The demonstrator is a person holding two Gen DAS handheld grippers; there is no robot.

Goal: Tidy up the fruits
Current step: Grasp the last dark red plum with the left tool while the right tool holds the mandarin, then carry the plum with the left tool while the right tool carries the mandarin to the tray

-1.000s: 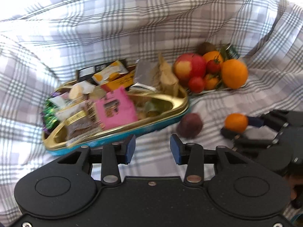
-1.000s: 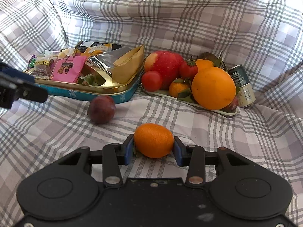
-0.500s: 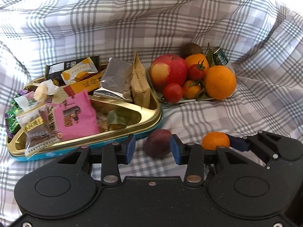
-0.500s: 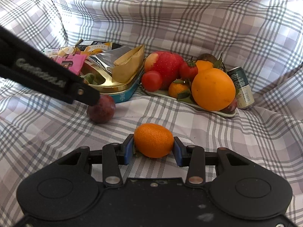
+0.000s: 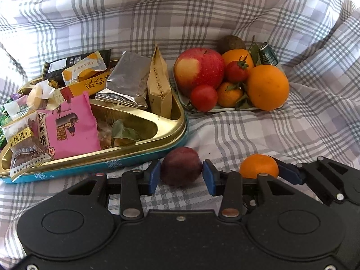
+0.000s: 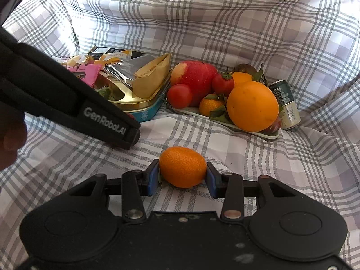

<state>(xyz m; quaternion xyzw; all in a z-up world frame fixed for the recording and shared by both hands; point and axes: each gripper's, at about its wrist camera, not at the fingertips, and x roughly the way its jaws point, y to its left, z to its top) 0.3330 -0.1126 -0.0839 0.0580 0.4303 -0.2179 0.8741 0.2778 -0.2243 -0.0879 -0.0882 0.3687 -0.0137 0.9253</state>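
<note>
two grippers low over the plaid cloth (image 5: 258, 130). left gripper (image 5: 181, 176): jaws opening, dark plum (image 5: 181, 166) between the blue pads on the cloth, small gap on the right side, left side too close to call, so not clamped. right gripper (image 6: 182, 176): pads pressed on a small mandarin (image 6: 182, 167) at both sides, fruit resting on the cloth. plum lies just in front of the gold-and-teal snack tin (image 5: 144, 153), packets piled inside. right of the tin, a pale plate (image 6: 254, 132) holds a red apple (image 5: 199, 69), two tomatoes, small mandarins and a large orange (image 6: 252, 106). green can (image 6: 285, 104) stands behind the orange.
</note>
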